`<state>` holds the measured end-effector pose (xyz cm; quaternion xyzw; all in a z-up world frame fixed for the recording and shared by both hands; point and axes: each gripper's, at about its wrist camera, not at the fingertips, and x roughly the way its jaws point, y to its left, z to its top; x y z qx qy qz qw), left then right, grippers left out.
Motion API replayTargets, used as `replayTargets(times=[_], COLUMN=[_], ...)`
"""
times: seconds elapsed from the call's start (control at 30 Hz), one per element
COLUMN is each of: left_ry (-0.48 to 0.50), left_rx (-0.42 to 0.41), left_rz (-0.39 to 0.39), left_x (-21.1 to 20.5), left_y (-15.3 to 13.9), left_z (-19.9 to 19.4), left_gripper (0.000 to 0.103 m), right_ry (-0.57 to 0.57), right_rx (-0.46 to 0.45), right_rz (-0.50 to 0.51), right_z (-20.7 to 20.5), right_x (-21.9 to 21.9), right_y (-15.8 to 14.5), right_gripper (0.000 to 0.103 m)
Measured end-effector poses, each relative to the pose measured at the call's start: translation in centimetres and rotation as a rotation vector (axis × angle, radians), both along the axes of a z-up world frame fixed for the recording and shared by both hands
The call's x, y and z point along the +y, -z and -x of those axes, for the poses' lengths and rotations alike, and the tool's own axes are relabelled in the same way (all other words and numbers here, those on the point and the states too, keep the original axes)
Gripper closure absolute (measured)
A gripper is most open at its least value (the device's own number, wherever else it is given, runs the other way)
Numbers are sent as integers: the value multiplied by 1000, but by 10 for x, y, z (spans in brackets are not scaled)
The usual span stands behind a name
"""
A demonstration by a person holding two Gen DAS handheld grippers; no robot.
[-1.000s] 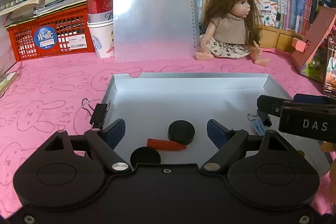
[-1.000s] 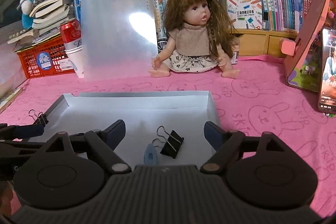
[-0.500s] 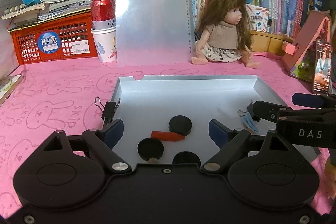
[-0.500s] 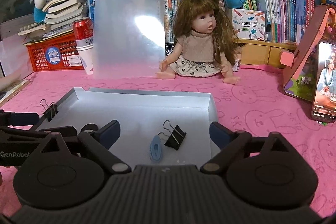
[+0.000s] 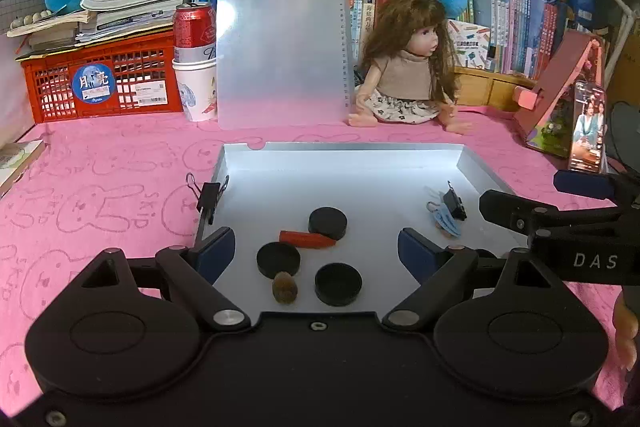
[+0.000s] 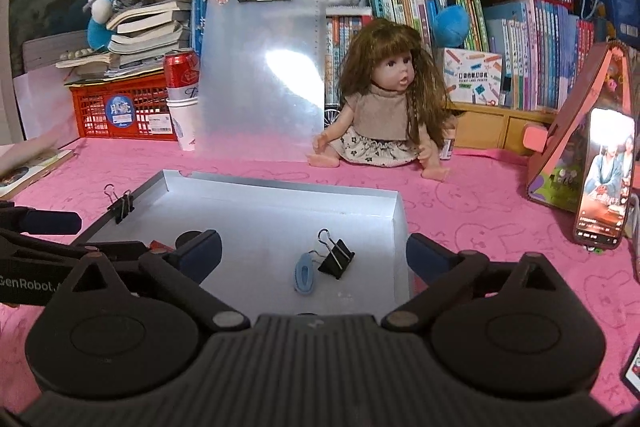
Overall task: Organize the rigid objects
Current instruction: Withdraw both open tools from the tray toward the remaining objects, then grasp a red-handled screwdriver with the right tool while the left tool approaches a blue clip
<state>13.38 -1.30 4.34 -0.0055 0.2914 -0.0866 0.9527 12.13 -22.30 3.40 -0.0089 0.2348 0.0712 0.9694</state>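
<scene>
L gripper [image 5: 316, 245] tilted down, jaws wide apart, nothing btwn them. R gripper [image 6: 314, 247] also angled down, jaws opening, gap empty. In L wrist view the R gripper shows at right edge, w/ fingertips of a hand [image 5: 626, 331] below it.

A shallow silver tray [image 5: 472, 163] fills the middle of the frame. Three black discs [image 5: 327, 223] lie lower centre with a red stick [image 5: 306, 239] and a brown tuft [image 5: 284, 289]; at right, a black binder clip [image 5: 454, 205] touches a blue oval clip [image 5: 446, 223]. Another binder clip [image 5: 208, 195] grips the tray's left wall.
</scene>
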Motion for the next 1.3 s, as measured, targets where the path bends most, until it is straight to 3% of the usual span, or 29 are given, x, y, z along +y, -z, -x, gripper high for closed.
replayTargets(times=[0.77,1.3], left_ry=[34,77], left_rx=[-24,-45], left_rz=[11,-33], left_x=[9,10], left_y=[5,19], left_z=[58,95], left_gripper=[14,14], right_ry=[-14,-17], right_rx=[-31,-26], right_rz=[28,48], right_z=[48,78], right_x=[6,6], right_y=[9,23], right_gripper=[0,0])
